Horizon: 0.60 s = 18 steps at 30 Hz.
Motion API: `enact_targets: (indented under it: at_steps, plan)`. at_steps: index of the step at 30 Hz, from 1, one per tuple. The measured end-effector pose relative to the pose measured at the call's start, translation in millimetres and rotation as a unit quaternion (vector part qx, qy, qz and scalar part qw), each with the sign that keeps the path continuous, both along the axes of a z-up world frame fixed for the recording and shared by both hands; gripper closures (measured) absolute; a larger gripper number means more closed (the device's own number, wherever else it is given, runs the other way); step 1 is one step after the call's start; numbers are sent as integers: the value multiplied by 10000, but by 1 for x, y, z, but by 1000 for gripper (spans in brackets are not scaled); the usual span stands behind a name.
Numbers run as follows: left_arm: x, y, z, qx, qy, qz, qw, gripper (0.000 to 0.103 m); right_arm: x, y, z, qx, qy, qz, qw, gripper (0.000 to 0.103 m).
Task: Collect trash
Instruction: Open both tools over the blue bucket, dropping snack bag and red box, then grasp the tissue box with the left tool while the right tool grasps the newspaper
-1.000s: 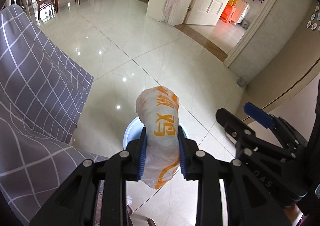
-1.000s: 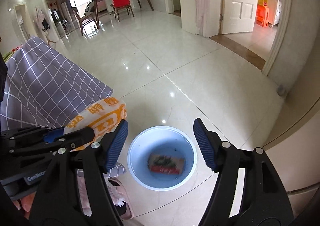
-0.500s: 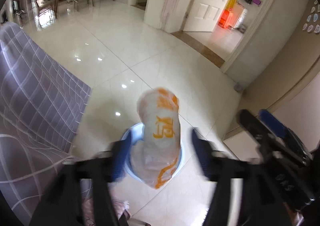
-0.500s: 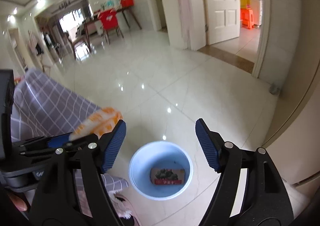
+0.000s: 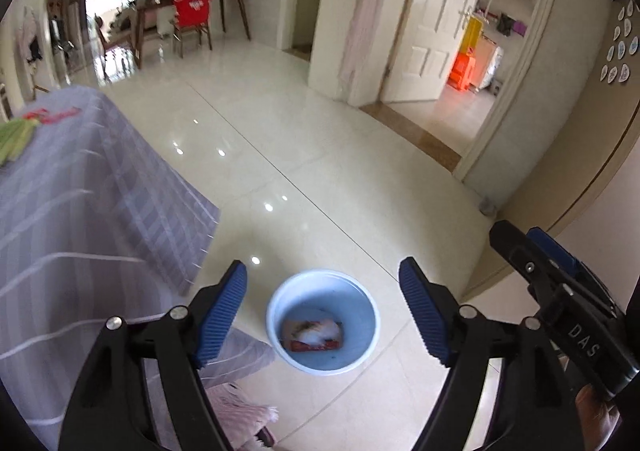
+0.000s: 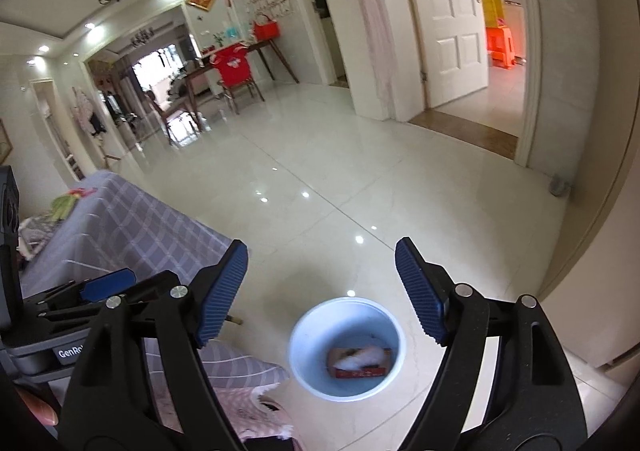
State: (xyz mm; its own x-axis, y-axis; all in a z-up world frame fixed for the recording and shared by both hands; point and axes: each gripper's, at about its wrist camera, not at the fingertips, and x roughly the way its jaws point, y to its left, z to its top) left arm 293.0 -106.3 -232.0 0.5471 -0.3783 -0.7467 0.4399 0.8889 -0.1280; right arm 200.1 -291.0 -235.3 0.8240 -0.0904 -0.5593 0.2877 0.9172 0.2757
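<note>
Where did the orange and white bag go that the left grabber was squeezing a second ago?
The left gripper opened and let the bag go; it dropped into the blue bin and now lies on the red packet. The view has tilted up from the floor. The right gripper stayed open and empty, and the bin stayed beside the checked cloth.

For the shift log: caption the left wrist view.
Open left gripper above the blue bin holding a white wrapper.

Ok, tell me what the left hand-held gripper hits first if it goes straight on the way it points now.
Most likely the blue bin: it sits on the floor between the open fingers of the left hand-held gripper, with the wrapper inside. Nothing shows in between, though depth is hard to judge.
</note>
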Motion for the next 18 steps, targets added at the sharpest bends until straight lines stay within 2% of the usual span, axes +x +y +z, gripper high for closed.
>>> enact_targets:
  at_steps: [5,9,14,18]
  plan:
    - [-19,43,38,68,-451,430,9980,25,0,35,27,1,-233,446,9987,25]
    - [-28,86,63,223,-782,968,9920,23,5,74,46,18,-370,878,9954,24]
    - [-29,162,88,308,-1007,1733,9792,23,24,136,68,65,-473,1566,9865,24]
    - [-29,228,108,284,-1141,2363,9645,20,42,188,82,-38,-482,2035,9779,23]
